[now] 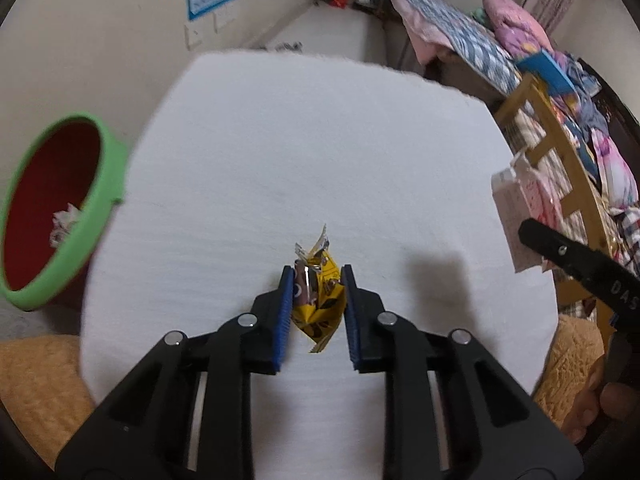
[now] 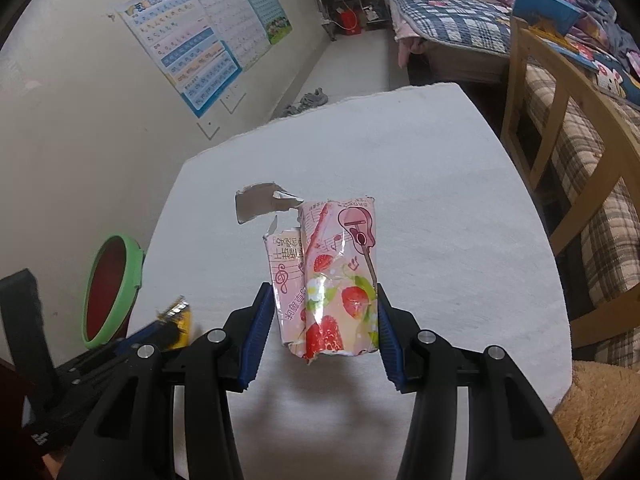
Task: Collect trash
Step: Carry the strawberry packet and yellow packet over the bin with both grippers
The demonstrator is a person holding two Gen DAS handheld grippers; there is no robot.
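My left gripper is shut on a crumpled yellow snack wrapper and holds it above the white table. My right gripper is shut on a torn pink strawberry carton, held upright above the table. The carton also shows at the right edge of the left wrist view, and the yellow wrapper shows low left in the right wrist view. A green-rimmed red bin stands off the table's left side with crumpled paper inside; it also shows in the right wrist view.
A wooden chair stands at the table's right side, with beds and piled bedding behind. Posters hang on the left wall. A tan fuzzy cushion lies under the near table edge.
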